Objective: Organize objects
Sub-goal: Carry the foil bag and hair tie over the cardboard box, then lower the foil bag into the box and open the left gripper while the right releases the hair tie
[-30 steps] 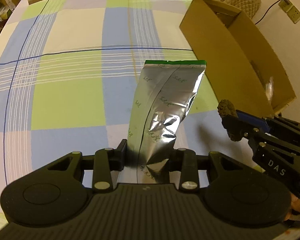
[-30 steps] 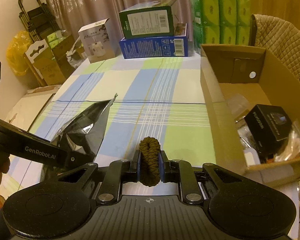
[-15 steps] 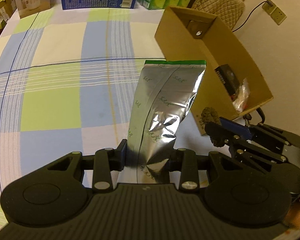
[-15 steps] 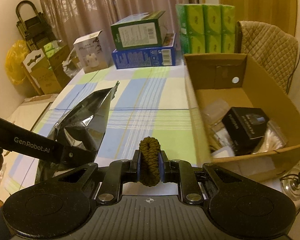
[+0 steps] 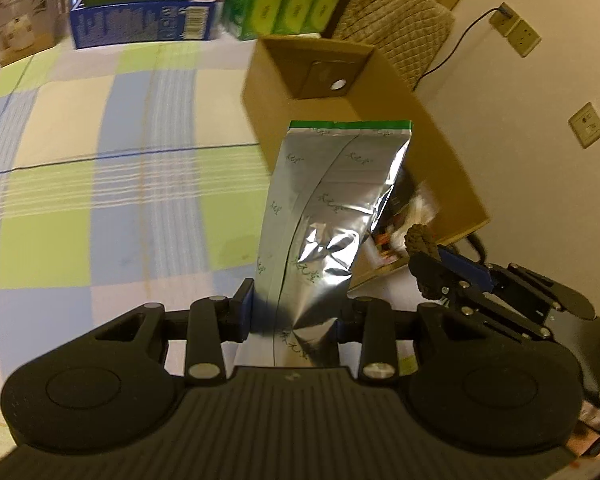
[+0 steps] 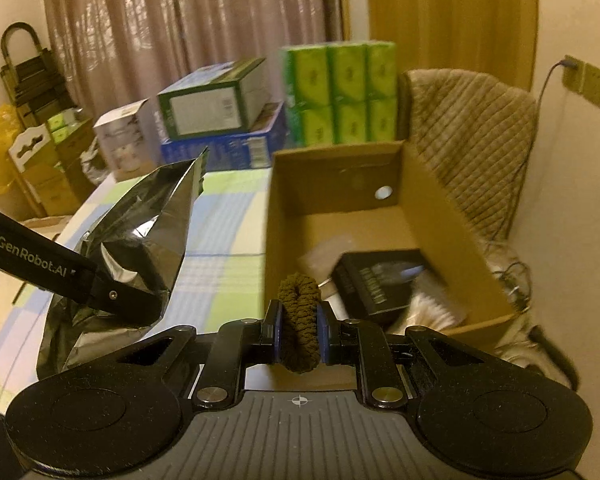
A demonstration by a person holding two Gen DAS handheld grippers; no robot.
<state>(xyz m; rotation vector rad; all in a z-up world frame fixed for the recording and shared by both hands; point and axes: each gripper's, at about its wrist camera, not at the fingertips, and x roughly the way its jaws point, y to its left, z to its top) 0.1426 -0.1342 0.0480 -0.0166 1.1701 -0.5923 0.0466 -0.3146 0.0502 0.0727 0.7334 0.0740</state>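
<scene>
We have the right gripper [image 6: 299, 330] closed on the brown hair tie [image 6: 299, 320], nearer the cardboard box [image 6: 440, 216] ahead-right. Left gripper [image 5: 296, 316] clamps the upright foil pouch [image 5: 332, 216], box beyond it.

A lived-in home room: checked tablecloth [image 5: 100, 184], curtains [image 6: 188, 40], padded chair [image 6: 472, 136], stacked boxes [image 6: 216, 116].

foil pouch [image 5: 332, 216] hides cardboard box [image 5: 432, 148] contents; tablecloth [image 5: 100, 184] blurred.

Silver pouch [image 5: 332, 208], green top; brown scrunchie [image 6: 299, 312]; checked blue-green tablecloth [image 5: 100, 184].
</scene>
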